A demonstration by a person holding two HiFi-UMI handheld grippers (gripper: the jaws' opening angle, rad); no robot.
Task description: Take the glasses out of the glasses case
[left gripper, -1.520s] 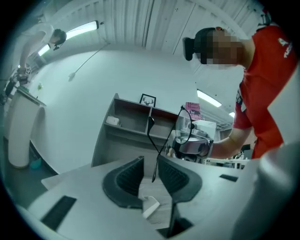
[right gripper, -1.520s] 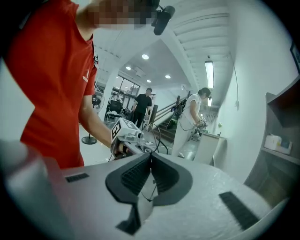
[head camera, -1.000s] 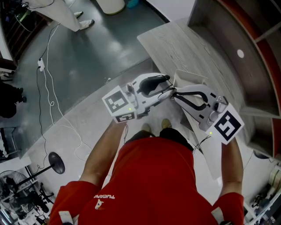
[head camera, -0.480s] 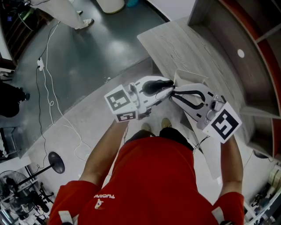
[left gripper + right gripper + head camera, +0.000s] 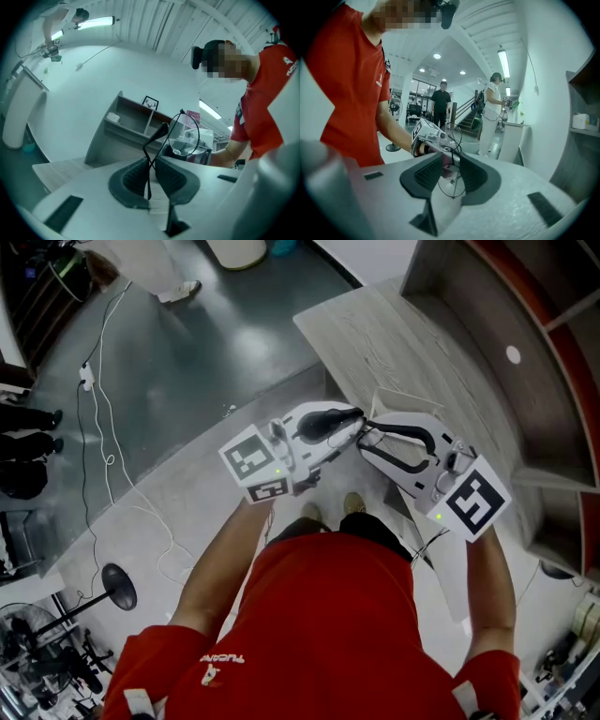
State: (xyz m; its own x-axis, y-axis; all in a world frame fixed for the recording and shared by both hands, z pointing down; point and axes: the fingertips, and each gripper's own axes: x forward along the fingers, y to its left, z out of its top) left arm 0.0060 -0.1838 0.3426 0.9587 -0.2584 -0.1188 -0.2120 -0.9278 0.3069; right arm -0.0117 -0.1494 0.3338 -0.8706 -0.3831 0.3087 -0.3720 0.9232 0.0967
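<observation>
Thin black wire-rimmed glasses (image 5: 184,136) hang in the air between my two grippers, in front of my chest. My left gripper (image 5: 149,174) is closing, and its pads pinch a black temple arm (image 5: 156,135) that stands up out of them. My right gripper (image 5: 451,171) is opening; the round lenses (image 5: 449,136) sit between its spread pads without being pressed. From above, the left gripper (image 5: 352,424) and the right gripper (image 5: 368,440) meet tip to tip. I cannot make out the glasses case.
A pale wooden table (image 5: 394,334) runs behind the grippers, with a white angular object (image 5: 398,403) on its near part. Grey shelving with a red edge (image 5: 544,381) stands to the right. Cables (image 5: 103,427) trail over the floor on the left. Two people (image 5: 440,105) stand far off.
The left gripper's jaws have closed onto the glasses' temple arm. The right gripper's jaws have spread apart off the glasses. Both hands have stayed almost where they were.
</observation>
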